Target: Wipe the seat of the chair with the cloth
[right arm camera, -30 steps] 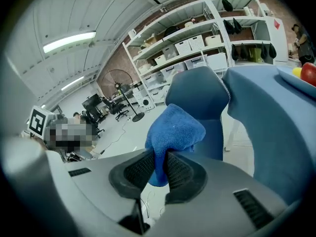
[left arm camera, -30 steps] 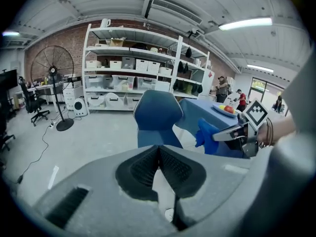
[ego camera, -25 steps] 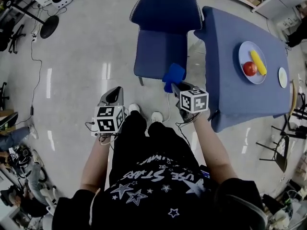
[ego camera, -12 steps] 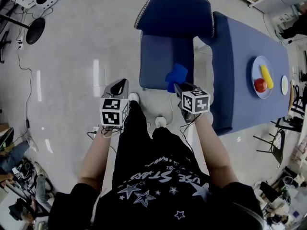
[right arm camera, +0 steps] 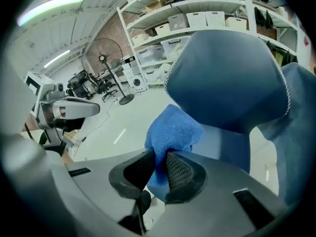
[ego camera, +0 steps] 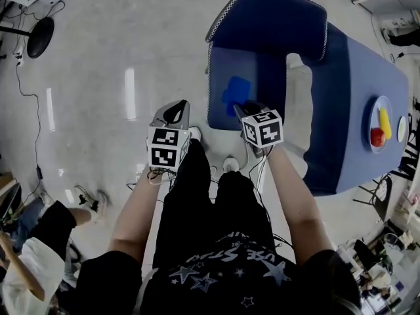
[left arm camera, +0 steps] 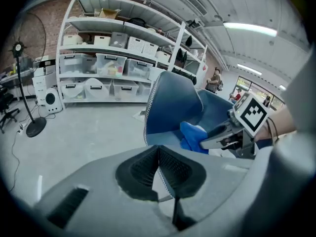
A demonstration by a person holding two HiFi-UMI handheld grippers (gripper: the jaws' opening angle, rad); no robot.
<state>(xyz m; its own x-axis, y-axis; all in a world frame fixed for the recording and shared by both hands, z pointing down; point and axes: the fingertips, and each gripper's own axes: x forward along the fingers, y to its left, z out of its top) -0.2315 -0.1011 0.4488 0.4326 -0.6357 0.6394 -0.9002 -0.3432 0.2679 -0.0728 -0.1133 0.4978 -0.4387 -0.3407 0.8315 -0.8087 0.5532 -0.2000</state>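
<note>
Advancing, the right gripper (ego camera: 243,107), jaws clamped on the blue cloth (ego camera: 234,89), had carried it over the chair seat (ego camera: 266,94) for wiping; the left gripper (ego camera: 176,112), jaws together, held nothing.

Blk tee (ego camera: 223,268) w/ white stars, blk trousers (ego camera: 203,195), grey left gripper (left arm camera: 158,152), right gripper (right arm camera: 159,162), b/w cubes (ego camera: 166,147)

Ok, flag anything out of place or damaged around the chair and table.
Nothing stands out. The chair stands upright beside the table, the blue cloth is clamped in the right gripper over the seat, and nothing is spilled.
</note>
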